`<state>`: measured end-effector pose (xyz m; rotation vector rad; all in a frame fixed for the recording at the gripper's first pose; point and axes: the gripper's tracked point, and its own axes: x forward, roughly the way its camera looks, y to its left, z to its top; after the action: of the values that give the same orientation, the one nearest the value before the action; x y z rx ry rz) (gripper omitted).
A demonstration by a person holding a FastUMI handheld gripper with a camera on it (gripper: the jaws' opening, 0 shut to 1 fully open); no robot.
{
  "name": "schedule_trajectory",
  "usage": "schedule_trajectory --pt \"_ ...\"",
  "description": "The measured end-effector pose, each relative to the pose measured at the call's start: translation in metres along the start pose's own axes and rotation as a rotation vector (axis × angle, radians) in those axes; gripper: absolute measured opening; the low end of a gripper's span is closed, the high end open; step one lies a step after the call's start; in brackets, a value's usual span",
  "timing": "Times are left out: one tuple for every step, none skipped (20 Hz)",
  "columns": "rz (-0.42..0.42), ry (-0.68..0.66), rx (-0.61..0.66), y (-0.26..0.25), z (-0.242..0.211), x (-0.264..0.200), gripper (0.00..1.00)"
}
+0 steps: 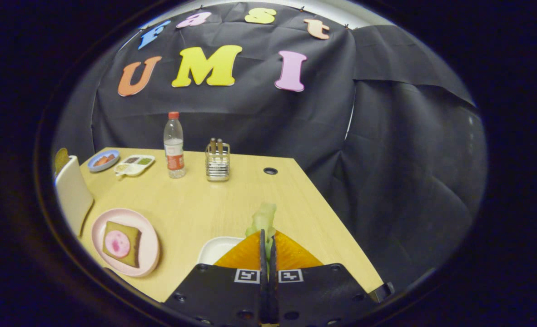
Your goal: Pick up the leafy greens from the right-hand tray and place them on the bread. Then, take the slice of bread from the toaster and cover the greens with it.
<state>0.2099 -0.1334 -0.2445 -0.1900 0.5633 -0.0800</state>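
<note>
hand-held gripper [268, 247] clamped on leafy greens [263, 218], leaf upright at frame centre-bottom | I read target bread [121, 244] on pink plate [148, 254] lower left of fingers | toaster [72, 193] far left | next: swing left

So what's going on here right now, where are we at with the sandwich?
The tongs are shut on the leafy greens, which stick out just ahead of the tips, above the white tray. The bread, topped with a pink slice, sits bare of greens on the pink plate off to the left. The toaster stands beyond that plate with its slice in it. So the greens are picked up but not yet placed.
</note>
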Motion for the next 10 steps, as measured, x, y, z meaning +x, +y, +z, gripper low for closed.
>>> schedule_trajectory --pt "0.016 -0.006 -0.002 0.008 0.005 -0.009 0.0" --pt "0.03 -0.014 -0.008 0.016 0.01 -0.017 0.0" --pt "0.03 -0.021 -0.02 0.021 0.015 -0.025 0.0" --pt "0.034 -0.022 -0.028 0.028 0.016 -0.03 0.0" --pt "0.042 -0.024 -0.034 0.038 0.019 -0.037 0.0" --pt "0.052 -0.027 -0.041 0.049 0.021 -0.044 0.0" --pt "0.065 -0.031 -0.049 0.061 0.023 -0.05 0.0" --pt "0.081 -0.035 -0.061 0.076 0.024 -0.056 0.0" --pt "0.096 -0.036 -0.072 0.089 0.023 -0.06 0.0" --pt "0.116 -0.035 -0.086 0.105 0.022 -0.064 0.0"
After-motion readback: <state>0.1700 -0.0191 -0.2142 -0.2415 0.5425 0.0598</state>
